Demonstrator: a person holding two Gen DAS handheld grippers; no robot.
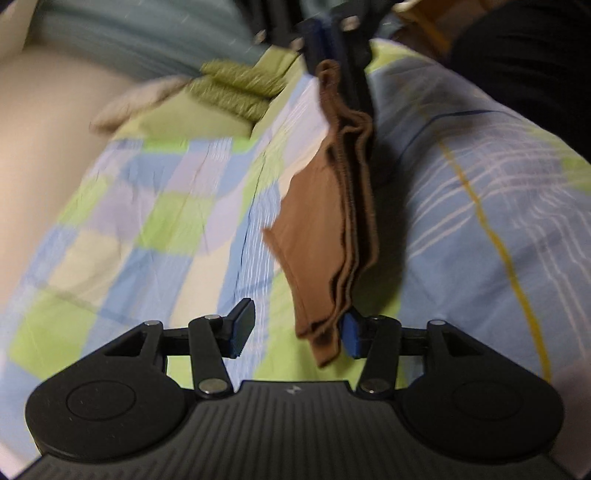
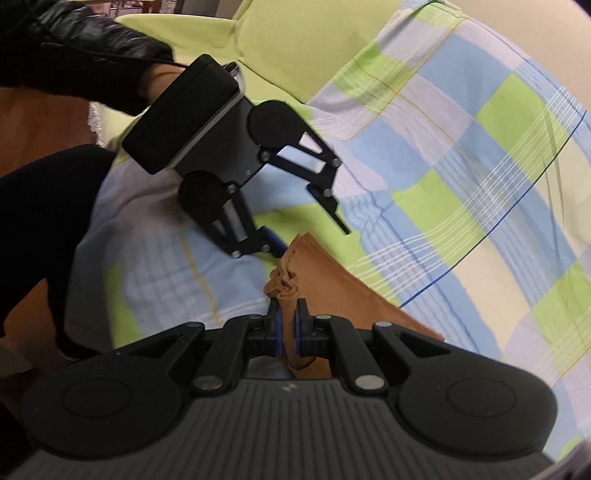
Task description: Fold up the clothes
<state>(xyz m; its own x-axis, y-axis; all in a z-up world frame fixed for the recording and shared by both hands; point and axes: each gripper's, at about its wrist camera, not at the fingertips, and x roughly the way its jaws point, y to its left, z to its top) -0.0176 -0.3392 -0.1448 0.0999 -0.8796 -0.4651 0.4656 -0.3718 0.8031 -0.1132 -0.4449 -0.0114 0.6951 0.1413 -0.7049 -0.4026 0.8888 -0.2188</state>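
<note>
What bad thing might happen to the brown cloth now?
Only the right gripper pinches the brown cloth, by a bunched edge, so it might slip out. The left gripper is open with the cloth's folded layers beside one finger; the layers could fan apart or drop onto the checked bedsheet.

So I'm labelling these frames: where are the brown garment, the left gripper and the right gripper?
brown garment [image 1: 325, 236], left wrist view, folded middle.
left gripper [image 1: 295, 334], left wrist view, between open fingertips.
right gripper [image 2: 287, 325], right wrist view, between fingertips clamping the cloth.

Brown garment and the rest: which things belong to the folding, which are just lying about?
In the job:
brown garment
right gripper, shut on it
left gripper, open beside it

Lying about:
checked bedsheet
green knit cloth
teal cloth
</note>
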